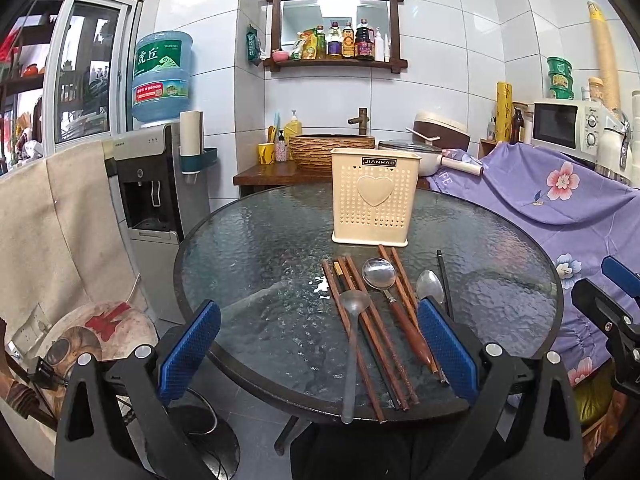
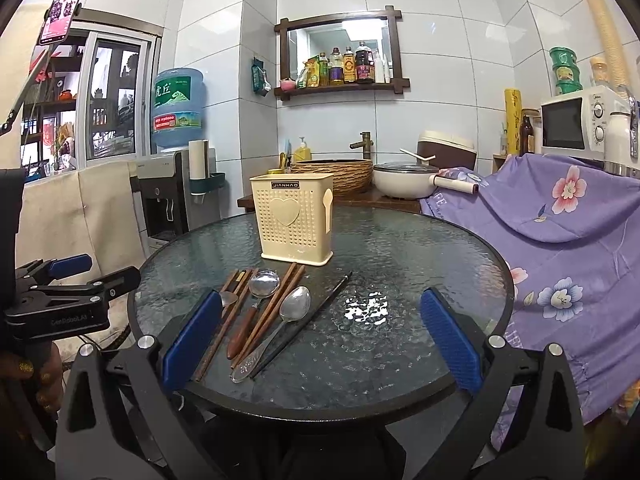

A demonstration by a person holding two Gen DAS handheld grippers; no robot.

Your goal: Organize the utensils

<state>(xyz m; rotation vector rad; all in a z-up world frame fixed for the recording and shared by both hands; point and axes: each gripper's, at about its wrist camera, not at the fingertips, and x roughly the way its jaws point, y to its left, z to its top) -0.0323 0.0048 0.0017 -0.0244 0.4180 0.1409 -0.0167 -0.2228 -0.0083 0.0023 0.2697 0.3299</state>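
Note:
A cream utensil holder [image 1: 373,201] [image 2: 293,219] stands upright at the back of the round glass table [image 1: 248,256] [image 2: 420,248]. In front of it lie several wooden chopsticks [image 1: 372,340] [image 2: 276,304], a wood-handled steel ladle [image 1: 379,276] [image 2: 264,283], a grey spoon [image 1: 353,340], a steel spoon [image 1: 430,286] [image 2: 295,303] and a black chopstick [image 1: 444,280] [image 2: 316,312]. My left gripper [image 1: 318,350] is open and empty near the table's front edge, over the utensil handles. My right gripper [image 2: 320,338] is open and empty, just right of the utensils.
A purple floral cloth [image 1: 560,200] [image 2: 560,220] drapes furniture on the right. A water dispenser [image 1: 152,184] [image 2: 172,196] stands to the left. A wooden counter with a basin and pots [image 1: 332,152] [image 2: 400,186] is behind the table.

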